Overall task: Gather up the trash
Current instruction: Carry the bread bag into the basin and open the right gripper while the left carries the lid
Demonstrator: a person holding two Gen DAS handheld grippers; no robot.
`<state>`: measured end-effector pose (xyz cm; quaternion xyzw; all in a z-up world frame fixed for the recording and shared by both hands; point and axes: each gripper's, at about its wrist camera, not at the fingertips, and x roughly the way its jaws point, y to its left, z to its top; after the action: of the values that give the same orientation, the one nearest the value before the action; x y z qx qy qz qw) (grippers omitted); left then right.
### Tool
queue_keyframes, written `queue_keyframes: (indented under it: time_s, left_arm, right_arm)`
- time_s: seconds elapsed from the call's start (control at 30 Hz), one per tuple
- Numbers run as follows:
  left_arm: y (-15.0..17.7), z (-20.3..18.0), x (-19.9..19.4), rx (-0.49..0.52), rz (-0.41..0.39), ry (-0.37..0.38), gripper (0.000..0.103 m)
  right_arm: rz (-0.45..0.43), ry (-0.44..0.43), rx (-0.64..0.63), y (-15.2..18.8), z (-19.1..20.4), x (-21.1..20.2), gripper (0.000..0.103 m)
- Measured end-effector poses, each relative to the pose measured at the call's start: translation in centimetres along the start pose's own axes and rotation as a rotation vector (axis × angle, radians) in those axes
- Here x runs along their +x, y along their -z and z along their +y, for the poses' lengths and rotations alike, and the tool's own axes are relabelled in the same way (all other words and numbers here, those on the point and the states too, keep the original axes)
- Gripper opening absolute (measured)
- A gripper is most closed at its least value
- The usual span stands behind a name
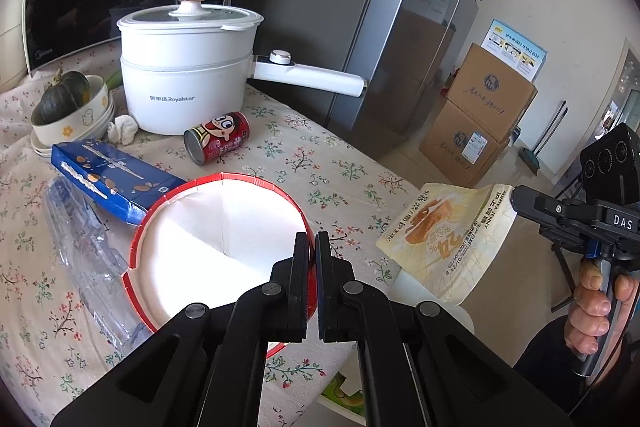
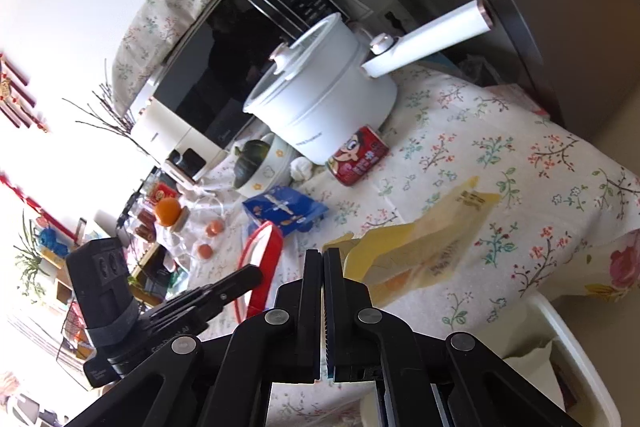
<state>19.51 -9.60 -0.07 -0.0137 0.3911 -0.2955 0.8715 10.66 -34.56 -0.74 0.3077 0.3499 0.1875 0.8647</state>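
- Over the bench [image 1: 340,163] edge, the right hand-held gripper [image 2: 322,255] was clamped shut on the yellow snack bag [image 1: 448,235], which hung above the white bin [image 2: 560,343] just below.
- Left hand-held gripper [image 1: 312,239] pinched the red-rimmed paper bowl [image 1: 216,223] at its near rim, left of the bag.
- Pot [image 1: 188,67] read "Royalstar"; the bag's print was too blurred to read.

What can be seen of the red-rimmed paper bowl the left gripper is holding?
The paper bowl is a round, empty container, white inside with a red outer wall and rolled red rim. It looks like thin coated paper, creased inside, and the rim is torn at the left. It is tilted, its opening facing the left wrist camera. The left gripper is shut on its near rim. Whether it touches the floral tablecloth or the blue box behind it cannot be told.
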Motion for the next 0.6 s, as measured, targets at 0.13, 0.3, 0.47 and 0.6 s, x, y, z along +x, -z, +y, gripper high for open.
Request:
queue_keyframes:
  time_s: [0.13, 0.3, 0.47, 0.6]
  left_arm:
    - [0.1, -0.1, -0.6, -0.001, -0.009, 0.015, 0.002]
    - [0.4, -0.8, -1.0, 0.011, -0.01, 0.042, 0.002]
    - [0.6, -2.4, -1.4, 0.033, -0.016, 0.086, 0.002]
    - [0.8, -3.7, -1.3, 0.056, -0.011, 0.109, 0.002]
  right_arm:
    - [0.024, -0.032, -0.002, 0.7, 1.0, -1.2, 0.001]
    - [0.056, -0.064, 0.007, 2.1, 1.2, -2.9, 0.001]
    - [0.106, -0.081, 0.028, 3.6, 0.6, -3.7, 0.001]
    - [0.148, -0.062, 0.019, 4.7, 0.5, -3.8, 0.001]
